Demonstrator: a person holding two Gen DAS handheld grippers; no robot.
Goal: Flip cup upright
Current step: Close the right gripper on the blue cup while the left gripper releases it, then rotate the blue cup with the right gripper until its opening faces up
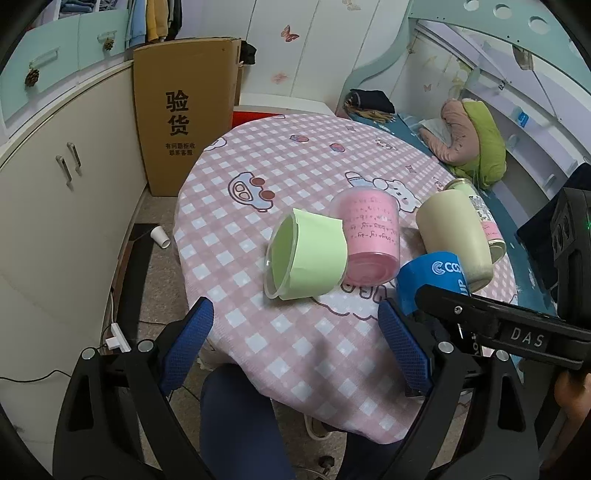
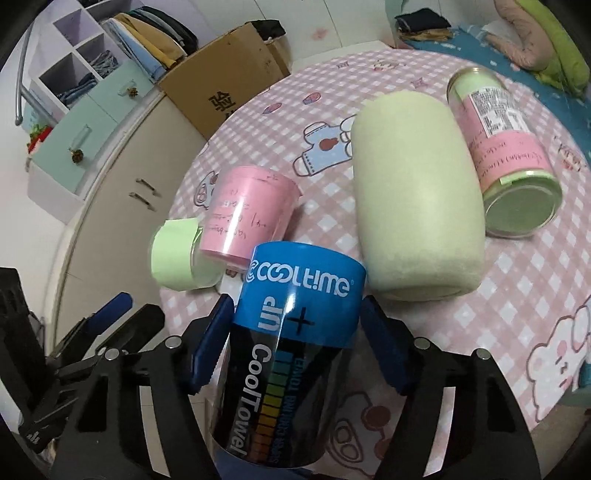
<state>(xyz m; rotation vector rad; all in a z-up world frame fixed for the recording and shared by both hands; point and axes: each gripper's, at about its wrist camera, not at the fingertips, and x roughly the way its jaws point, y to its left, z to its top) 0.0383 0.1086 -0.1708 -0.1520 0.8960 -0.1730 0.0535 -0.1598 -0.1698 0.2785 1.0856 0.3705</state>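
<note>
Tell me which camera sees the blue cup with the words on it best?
The right wrist view. There the blue cup fills the middle, lying between the right gripper's jaws, and you can read "COOLTIME" and "CoolTowel". In the left wrist view only its blue end peeks out, mostly hidden behind the right gripper.

A home bedroom, likely a child's. Shown by a bed (image 1: 491, 206) with a blue cover and a heap of bedding (image 1: 469, 147), white wardrobe doors with butterfly stickers (image 1: 289, 33), hanging clothes (image 1: 159, 18), folded clothes on open shelves (image 2: 147, 37), a cardboard box (image 1: 184, 122), and a cartoon-print checked tablecloth (image 1: 295, 166).
</note>
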